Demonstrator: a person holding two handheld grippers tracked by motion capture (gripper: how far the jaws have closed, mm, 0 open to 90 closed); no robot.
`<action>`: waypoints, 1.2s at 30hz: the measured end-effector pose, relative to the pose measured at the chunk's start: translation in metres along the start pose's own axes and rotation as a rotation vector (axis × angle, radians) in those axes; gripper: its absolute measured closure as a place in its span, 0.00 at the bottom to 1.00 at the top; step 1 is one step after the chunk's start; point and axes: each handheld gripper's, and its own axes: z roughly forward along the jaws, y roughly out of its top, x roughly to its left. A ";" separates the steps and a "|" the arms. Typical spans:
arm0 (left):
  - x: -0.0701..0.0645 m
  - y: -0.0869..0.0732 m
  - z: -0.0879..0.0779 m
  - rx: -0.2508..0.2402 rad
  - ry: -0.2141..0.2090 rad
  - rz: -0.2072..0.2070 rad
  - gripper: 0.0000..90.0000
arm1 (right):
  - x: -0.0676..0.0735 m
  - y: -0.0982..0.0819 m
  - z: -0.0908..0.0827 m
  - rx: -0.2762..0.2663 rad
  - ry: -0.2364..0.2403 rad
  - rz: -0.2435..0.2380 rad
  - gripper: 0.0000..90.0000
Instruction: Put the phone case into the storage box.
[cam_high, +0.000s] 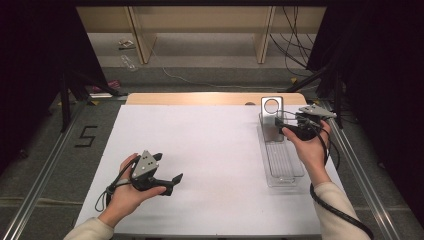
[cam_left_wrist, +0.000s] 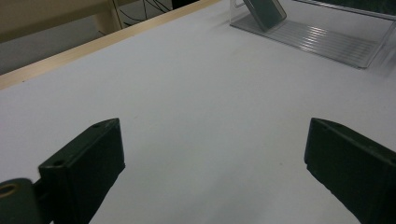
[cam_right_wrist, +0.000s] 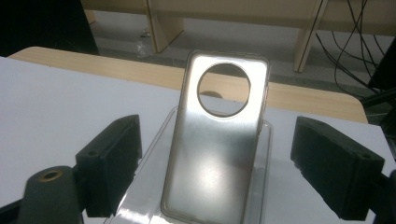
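A shiny metal plate (cam_high: 271, 107) with a round hole near its top stands tilted back at the far end of a clear ribbed plastic tray (cam_high: 282, 162) on the right of the white table. My right gripper (cam_high: 281, 125) is just in front of it, open. In the right gripper view the plate (cam_right_wrist: 210, 158) rises straight ahead between the two wide-apart jaws of the right gripper (cam_right_wrist: 217, 126), and neither pad touches it. My left gripper (cam_high: 172, 184) rests open at the front left, nothing in it. Its own view has the left gripper (cam_left_wrist: 212, 128) over bare table.
The white table top (cam_high: 210, 150) has a wooden strip (cam_high: 200, 98) along its far edge. From the left gripper the tray (cam_left_wrist: 327, 42) lies far off at the upper right. Metal rails (cam_high: 45, 165) run along both sides. Cables and table legs lie on the floor beyond.
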 end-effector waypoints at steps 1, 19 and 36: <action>0.000 0.000 0.000 -0.001 0.000 0.000 0.05 | 0.001 -0.001 -0.001 0.001 0.005 -0.001 0.19; 0.001 0.000 0.000 0.004 0.001 0.000 0.05 | 0.014 -0.009 -0.017 0.010 0.064 -0.020 0.19; 0.002 -0.001 0.000 0.004 0.003 -0.004 0.05 | 0.030 -0.015 -0.032 -0.007 0.157 -0.032 0.18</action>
